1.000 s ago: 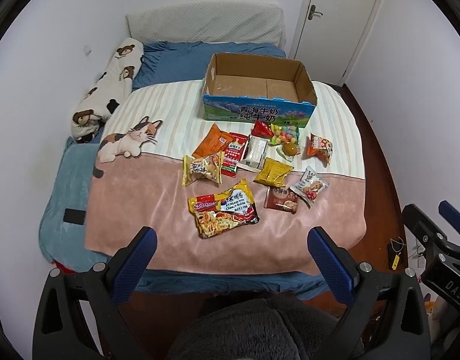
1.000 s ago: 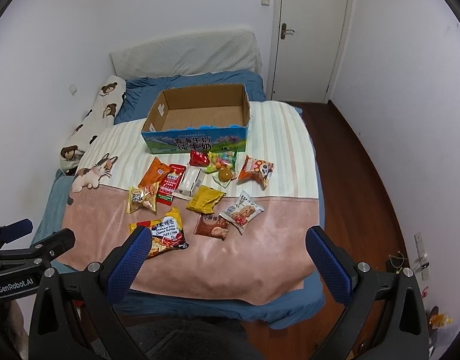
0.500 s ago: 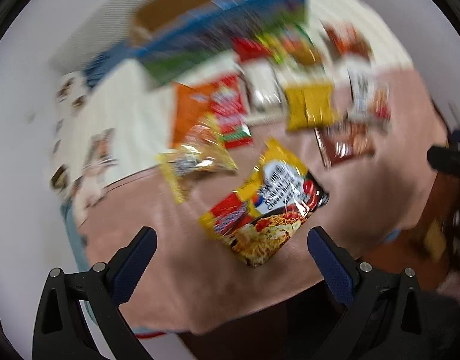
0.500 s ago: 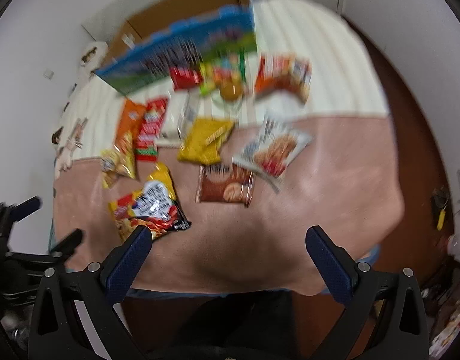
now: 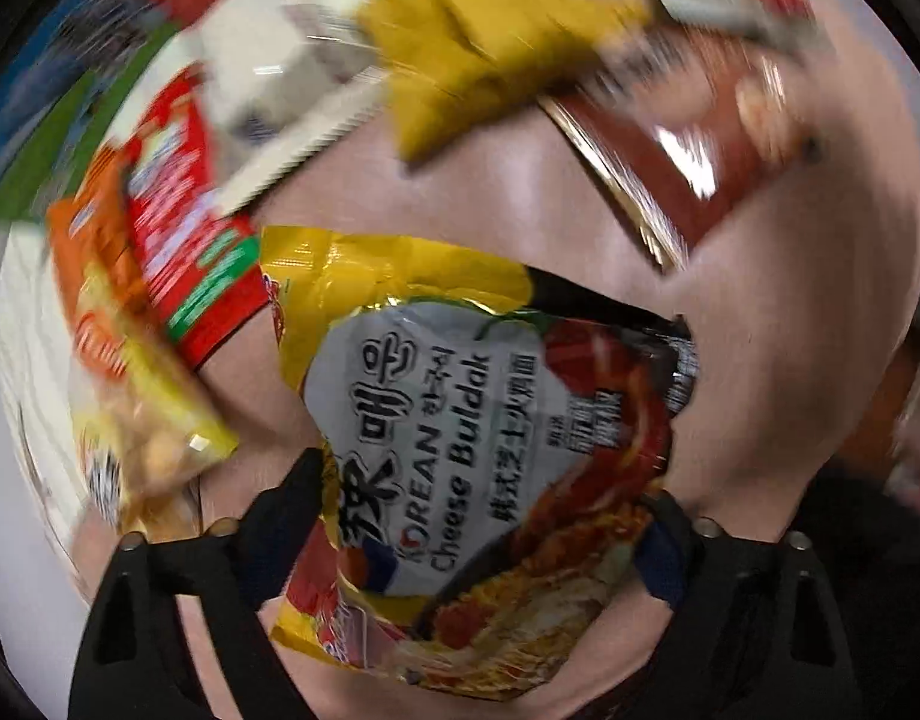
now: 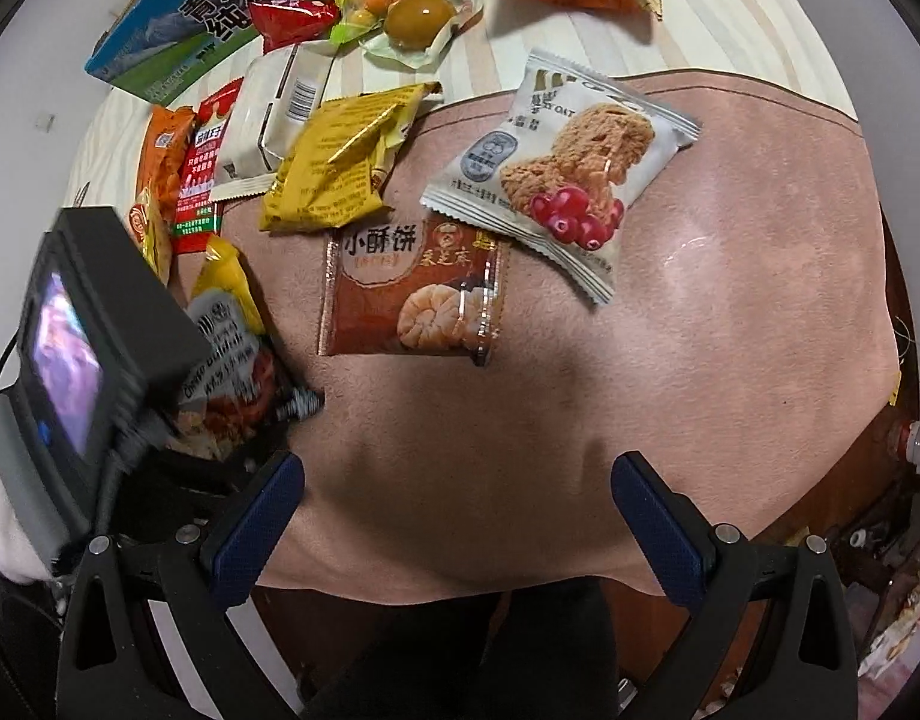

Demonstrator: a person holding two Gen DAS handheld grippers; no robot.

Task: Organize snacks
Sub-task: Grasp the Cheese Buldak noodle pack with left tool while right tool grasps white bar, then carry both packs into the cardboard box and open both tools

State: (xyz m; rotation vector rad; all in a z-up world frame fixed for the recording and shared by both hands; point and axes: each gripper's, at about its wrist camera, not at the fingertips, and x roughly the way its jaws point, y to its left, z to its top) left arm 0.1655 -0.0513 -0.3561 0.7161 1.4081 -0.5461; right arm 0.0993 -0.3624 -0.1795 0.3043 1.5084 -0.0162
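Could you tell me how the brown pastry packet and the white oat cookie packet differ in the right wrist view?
The brown pastry packet is reddish brown and shows round flaky pastries; the white oat cookie packet is pale with a cookie and red berries. The pastry packet lies almost square to the view; the cookie packet lies diagonally, its lower edge overlapping the pastry packet's top right corner. The cookie packet looks larger. Both lie flat, face up, on the pink blanket.

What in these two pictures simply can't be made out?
- Cardboard box: right wrist view, cut off by the top edge; its inside is unseen.
- Upper snacks, such as the yellow packet: left wrist view, motion blur, print unreadable.
- Noodle packet: right wrist view, mostly hidden behind the left gripper's camera housing.
- Whether the left gripper's pads already press the noodle packet: left wrist view, contact unclear.
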